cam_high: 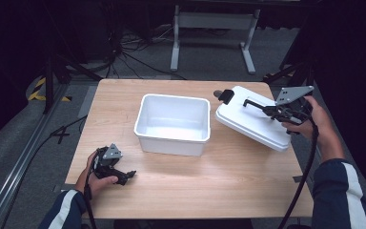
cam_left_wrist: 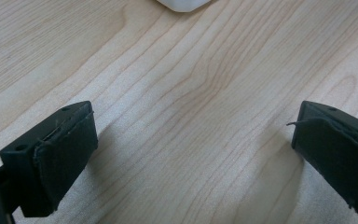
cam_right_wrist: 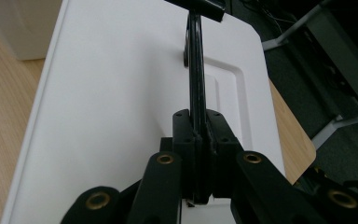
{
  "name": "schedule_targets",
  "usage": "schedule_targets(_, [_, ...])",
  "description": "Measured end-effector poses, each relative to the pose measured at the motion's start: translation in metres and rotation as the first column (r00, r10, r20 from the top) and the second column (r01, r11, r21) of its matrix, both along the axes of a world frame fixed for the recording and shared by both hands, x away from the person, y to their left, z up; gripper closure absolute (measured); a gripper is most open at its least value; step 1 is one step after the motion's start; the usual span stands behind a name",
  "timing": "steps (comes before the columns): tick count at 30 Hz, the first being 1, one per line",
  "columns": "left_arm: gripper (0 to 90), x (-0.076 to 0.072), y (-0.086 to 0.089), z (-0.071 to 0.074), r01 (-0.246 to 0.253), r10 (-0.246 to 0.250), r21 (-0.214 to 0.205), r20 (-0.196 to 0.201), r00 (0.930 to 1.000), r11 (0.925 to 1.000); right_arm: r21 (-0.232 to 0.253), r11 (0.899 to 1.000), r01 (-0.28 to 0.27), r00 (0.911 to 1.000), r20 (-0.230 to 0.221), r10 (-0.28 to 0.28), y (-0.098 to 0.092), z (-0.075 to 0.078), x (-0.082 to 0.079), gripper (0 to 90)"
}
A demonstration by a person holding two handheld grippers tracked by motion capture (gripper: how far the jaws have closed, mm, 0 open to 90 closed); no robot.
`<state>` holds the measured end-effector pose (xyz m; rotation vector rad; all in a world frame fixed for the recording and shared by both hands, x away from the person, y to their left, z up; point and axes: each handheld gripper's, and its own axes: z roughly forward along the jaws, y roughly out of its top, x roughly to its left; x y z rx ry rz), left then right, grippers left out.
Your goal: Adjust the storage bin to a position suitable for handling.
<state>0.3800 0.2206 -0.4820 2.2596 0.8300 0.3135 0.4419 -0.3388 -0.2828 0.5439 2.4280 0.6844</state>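
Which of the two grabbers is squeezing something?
The right gripper: its jaws are pinched on the black handle of the white lid. The left gripper rests open on the table, holding nothing.

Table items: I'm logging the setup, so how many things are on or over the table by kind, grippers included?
White tub: 1
White lid with black handle: 1
Grippers: 2, the left gripper open over bare wood, the right gripper shut on the handle
Total: 4
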Motion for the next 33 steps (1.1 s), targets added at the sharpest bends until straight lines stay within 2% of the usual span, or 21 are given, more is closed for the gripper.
schedule_targets(17, [0.6,0.000,0.000,0.000,0.000,0.000,0.000,0.001,1.0000,1.0000,-0.006,0.999,0.043,0.9955,-0.084,-0.043,-0.002,-0.052,0.021,84.8])
schedule_targets(33, [0.6,0.000,0.000,0.000,0.000,0.000,-0.001,0.000,1.0000,1.0000,-0.007,0.999,0.039,0.9909,-0.129,-0.040,0.003,-0.084,0.033,84.7])
